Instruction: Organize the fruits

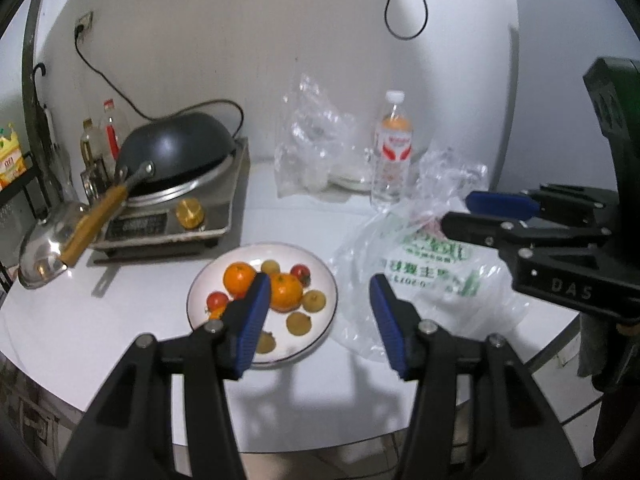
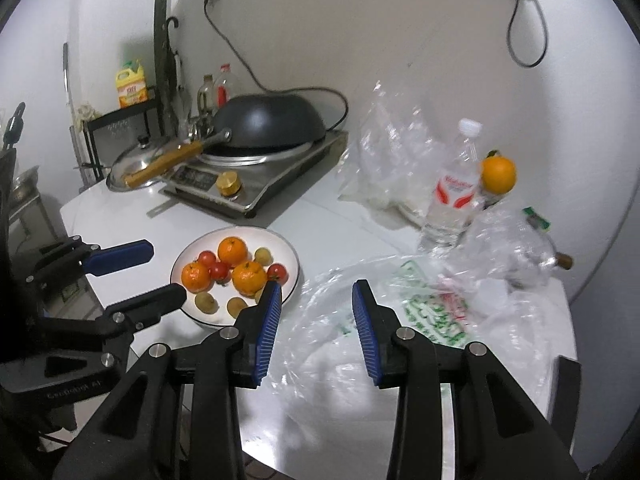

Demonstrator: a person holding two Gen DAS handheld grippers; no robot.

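A round white ceramic plate with a dark rim point(image 2: 294, 258) sits on the white tabletop point(image 1: 120, 320), at centre left of the right wrist view and lower centre of the left wrist view. It holds three orange mandarins point(image 2: 232, 251), three small red tomatoes point(image 2: 219, 271) and several small yellow-green round fruits point(image 2: 206, 302). The fruit lies grouped in the middle of the plate, pieces touching one another.

To the right of the plate lies a crumpled clear plastic bag with green printing point(image 2: 436, 316), flat on the tabletop; its contents cannot be determined. A clear plastic water bottle with a white cap and red label point(image 2: 454, 196) stands upright in the upper right of the right wrist view, with a further single orange fruit point(image 2: 498, 175) just beside it. A second clear plastic bag point(image 1: 308, 148) stands near the wall behind it. At upper left, a black wok with a wooden handle point(image 2: 272, 126) rests on a steel induction cooker point(image 2: 280, 172).

The left gripper point(image 1: 318, 312), black with blue ribbed pads, stands partly open and empty above the plate's right edge. The right gripper point(image 2: 316, 320), of the same type, stands partly open with a narrower gap, empty, above the printed bag. Neither touches any object.
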